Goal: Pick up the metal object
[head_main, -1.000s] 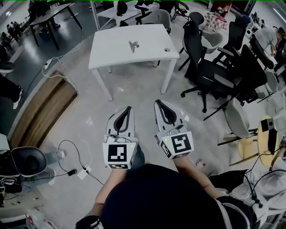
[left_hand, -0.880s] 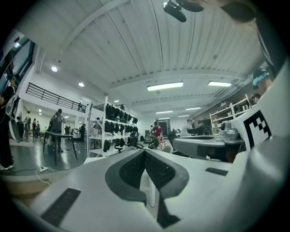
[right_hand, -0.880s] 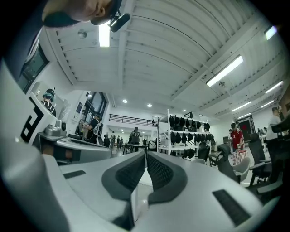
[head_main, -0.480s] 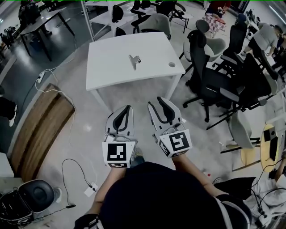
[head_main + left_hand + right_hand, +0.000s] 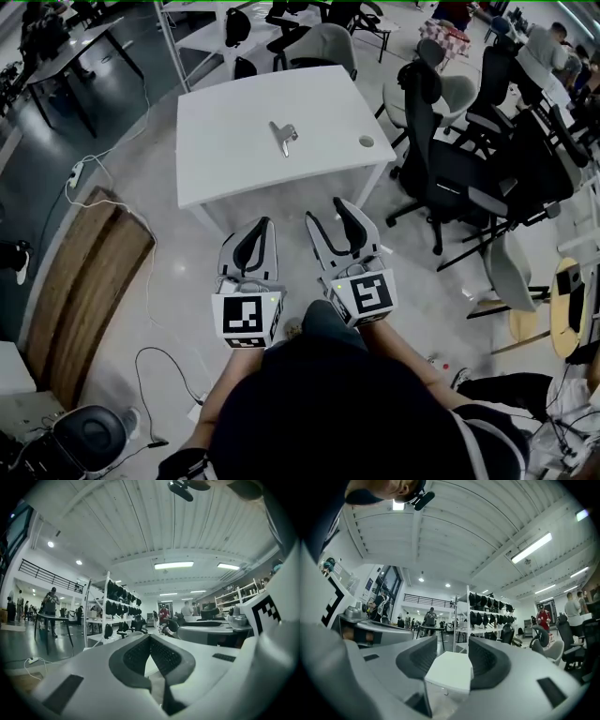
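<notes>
The metal object (image 5: 283, 138), a small silvery clip-like piece, lies near the middle of a white table (image 5: 234, 159) in the head view. Both grippers are held low over the floor, short of the table's near edge. My left gripper (image 5: 265, 225) is shut with nothing in it; in its own view my left gripper (image 5: 150, 637) shows its dark pads meeting at the tips. My right gripper (image 5: 329, 212) is opening, jaws spread apart with nothing between them. In the right gripper view the far white table (image 5: 447, 672) shows through the gap of my right gripper (image 5: 452, 640).
Black and grey office chairs (image 5: 441, 159) crowd the table's right side. A wooden panel (image 5: 80, 281) and a power cable (image 5: 94, 164) lie on the floor at left. A grommet hole (image 5: 367, 142) sits near the table's right edge. A rack of dark bags (image 5: 485, 611) and people stand far off.
The table has come nearer and lower in the head view as the person walked toward it. The right gripper's jaws went from shut to spread apart. The left gripper stayed shut.
</notes>
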Action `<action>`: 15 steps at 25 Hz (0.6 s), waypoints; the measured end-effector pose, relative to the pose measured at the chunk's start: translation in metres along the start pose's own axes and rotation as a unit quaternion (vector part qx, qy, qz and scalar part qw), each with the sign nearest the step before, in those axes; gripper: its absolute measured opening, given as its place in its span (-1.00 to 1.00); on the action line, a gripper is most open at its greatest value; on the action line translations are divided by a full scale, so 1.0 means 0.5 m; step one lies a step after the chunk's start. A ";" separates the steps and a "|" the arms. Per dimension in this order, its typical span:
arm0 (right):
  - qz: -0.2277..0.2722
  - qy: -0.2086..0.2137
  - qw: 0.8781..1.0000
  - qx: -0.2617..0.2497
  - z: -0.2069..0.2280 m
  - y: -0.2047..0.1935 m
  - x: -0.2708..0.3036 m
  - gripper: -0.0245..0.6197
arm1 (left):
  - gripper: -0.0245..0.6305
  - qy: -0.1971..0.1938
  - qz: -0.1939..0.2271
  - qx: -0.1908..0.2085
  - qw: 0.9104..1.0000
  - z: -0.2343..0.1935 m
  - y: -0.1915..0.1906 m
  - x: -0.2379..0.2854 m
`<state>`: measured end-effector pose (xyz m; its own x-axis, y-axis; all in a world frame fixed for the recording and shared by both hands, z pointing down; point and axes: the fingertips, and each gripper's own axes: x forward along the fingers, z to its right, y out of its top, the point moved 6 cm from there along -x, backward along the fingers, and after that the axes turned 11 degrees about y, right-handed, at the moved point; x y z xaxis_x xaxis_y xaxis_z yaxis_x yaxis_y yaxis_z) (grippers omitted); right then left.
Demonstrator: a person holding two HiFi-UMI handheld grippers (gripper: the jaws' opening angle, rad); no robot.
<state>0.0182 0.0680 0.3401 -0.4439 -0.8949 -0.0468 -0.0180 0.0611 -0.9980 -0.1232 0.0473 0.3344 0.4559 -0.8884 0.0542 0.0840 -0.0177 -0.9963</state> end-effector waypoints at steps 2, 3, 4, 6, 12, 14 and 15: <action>-0.001 -0.003 1.000 0.006 0.008 -0.009 0.018 -0.30 | -0.86 0.001 -0.002 -0.002 1.000 -0.010 -0.004 0.015; -0.003 -0.006 1.000 0.010 0.014 -0.015 0.029 -0.30 | -0.86 0.001 -0.003 -0.003 1.000 -0.014 -0.006 0.023; -0.006 -0.007 1.000 0.013 0.021 -0.023 0.040 -0.29 | -0.86 0.002 -0.003 -0.004 1.000 -0.019 -0.008 0.033; -0.010 -0.008 1.000 0.016 0.039 -0.039 0.065 -0.29 | -0.86 0.003 -0.003 -0.005 1.000 -0.028 -0.013 0.057; -0.018 0.003 1.000 0.010 0.121 -0.081 0.177 -0.29 | -0.86 0.016 -0.004 -0.003 1.000 -0.063 -0.024 0.171; -0.023 0.005 1.000 0.009 0.157 -0.092 0.221 -0.29 | -0.86 0.017 -0.005 -0.004 1.000 -0.075 -0.023 0.224; -0.025 0.005 1.000 0.008 0.178 -0.096 0.243 -0.29 | -0.86 0.017 -0.005 -0.004 1.000 -0.079 -0.021 0.253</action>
<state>0.0448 -0.0829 0.3786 -0.4523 -0.8919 0.0041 -0.0261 0.0086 -0.9996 -0.1016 -0.0831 0.3489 0.4255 -0.9029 0.0614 0.0807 -0.0297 -0.9963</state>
